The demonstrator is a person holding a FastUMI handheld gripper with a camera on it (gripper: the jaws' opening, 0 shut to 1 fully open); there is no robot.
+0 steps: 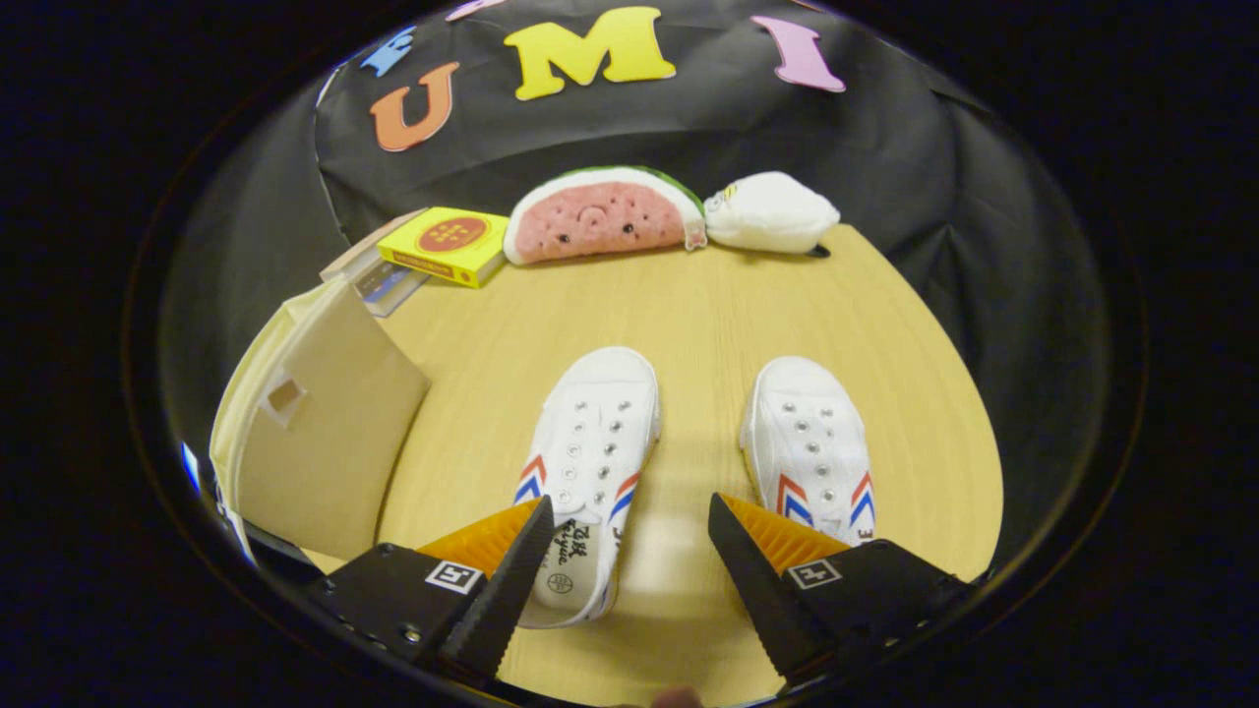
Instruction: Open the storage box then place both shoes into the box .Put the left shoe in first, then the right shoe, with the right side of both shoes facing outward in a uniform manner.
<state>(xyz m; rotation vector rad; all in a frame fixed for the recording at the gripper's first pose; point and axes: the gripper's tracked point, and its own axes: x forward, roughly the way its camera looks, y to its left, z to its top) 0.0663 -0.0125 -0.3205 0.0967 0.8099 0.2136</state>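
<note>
Gripper (625,536) sits low centre in the frame, fingers spread wide, pinching nothing — bare worktop (689,315) shows in the gap between them. Two white canvas shoes with red-and-blue chevron stripes lie on the worktop, toes pointing away toward the booth wall. The left shoe (590,462) is centre-left in the frame, its heel end running down between the fingers and partly tucked behind the left finger; printed marks show on its insole. The right shoe (811,447) is centre-right, apart from the first, its heel hidden behind the right finger. Neither shoe is touched by the fingers as far as I can tell. The storage box (315,433) stands at the left of the frame, beige, a flat panel with a small square cutout facing the shoes; whether it is open is hard to tell from this angle. Upper part of the frame, along the far edge of the worktop: a yellow box (445,244) lying on another flat box, a watermelon-slice plush (602,216) just right of it, and a white plush (772,213) touching the watermelon's right end.
</note>
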